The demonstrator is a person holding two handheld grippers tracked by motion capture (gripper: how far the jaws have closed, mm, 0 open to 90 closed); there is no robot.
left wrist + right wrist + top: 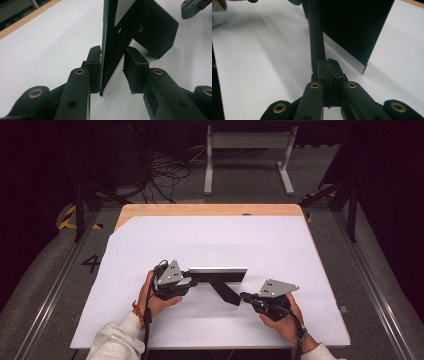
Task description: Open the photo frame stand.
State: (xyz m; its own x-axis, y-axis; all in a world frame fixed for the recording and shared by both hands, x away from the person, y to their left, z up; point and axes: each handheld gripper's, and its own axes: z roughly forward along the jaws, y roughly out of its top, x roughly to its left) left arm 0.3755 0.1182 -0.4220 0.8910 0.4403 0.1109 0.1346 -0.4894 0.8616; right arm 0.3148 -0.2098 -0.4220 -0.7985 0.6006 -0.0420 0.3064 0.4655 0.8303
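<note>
Photo frame [217, 275], a thin black rectangular panel with a pale front face and a black fold-out easel leg [226, 291] at its back, stands on edge near the middle of the white sheet [250, 240] covering the wooden table [210, 209]. Long axis runs left-right across the table, roughly parallel to the person's edge

Left gripper [192, 279] at the frame's left end. In the left gripper view the panel edge [110, 50] sits between the jaws: left pad [94, 65] lies against the panel's greenish face, right pad [133, 68] stands off it with a visible gap. Judged unclamped, straddling the edge rather than pinching it

Right gripper [245, 296] lies in front of the frame on the person's side, tip just beside the foot of the easel leg. In the right gripper view its pads [328, 68] are pressed flat together, nothing between them; the leg [315, 37] rises directly ahead, touching or nearly so, cannot tell which

Key relation: leg angles out from the panel's back toward the right gripper, so the right hand is nearer the leg, the left hand nearer the panel. Judgement: the closed right tip is placed to nudge the leg while the left steadies the panel; with the left jaws slack the frame could tip or slide if pushed
</note>
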